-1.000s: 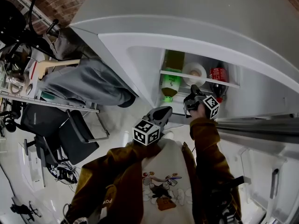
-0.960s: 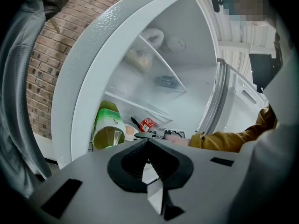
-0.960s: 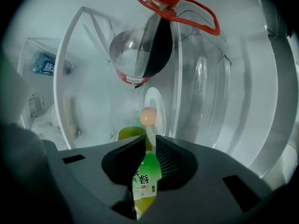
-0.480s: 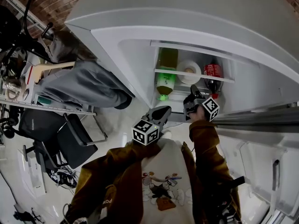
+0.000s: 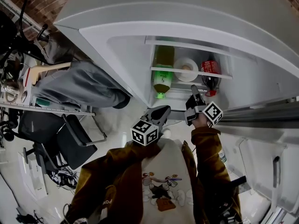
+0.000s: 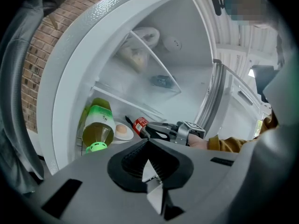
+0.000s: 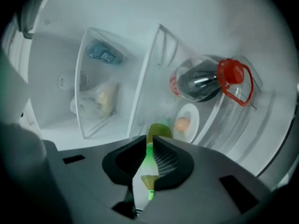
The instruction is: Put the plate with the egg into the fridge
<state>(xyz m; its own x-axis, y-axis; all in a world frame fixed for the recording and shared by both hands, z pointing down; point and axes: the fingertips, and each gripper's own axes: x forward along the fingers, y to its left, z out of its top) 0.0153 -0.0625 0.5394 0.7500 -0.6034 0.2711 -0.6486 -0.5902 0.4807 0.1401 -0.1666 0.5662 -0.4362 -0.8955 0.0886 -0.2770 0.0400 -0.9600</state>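
The white plate (image 5: pixel 186 69) with the egg (image 7: pixel 182 123) lies on a shelf of the open fridge (image 5: pixel 140 36). It sits between a green bottle (image 5: pixel 161 78) and a red-capped cola bottle (image 5: pixel 210 73). My right gripper (image 5: pixel 193 93) hovers just in front of that shelf, a little short of the plate, shut and with nothing in it; the green bottle (image 7: pixel 159 129) shows beyond its jaws. My left gripper (image 5: pixel 164 111) hangs lower, close to my chest, shut and empty. From it I see the plate (image 6: pixel 125 132) and the right gripper's arm reaching toward the shelf.
The fridge door (image 5: pixel 261 120) stands open at the right. Higher shelves hold a pale bag (image 7: pixel 103 97) and a small packet (image 7: pixel 105 54). To the left are a person in grey trousers (image 5: pixel 84 85), a dark chair (image 5: pixel 70 134) and a cluttered rack (image 5: pixel 18 78).
My right gripper has drawn back a little from the shelf while the plate stays put there. The view has tilted so the fridge interior sits higher. The left gripper has hardly moved.
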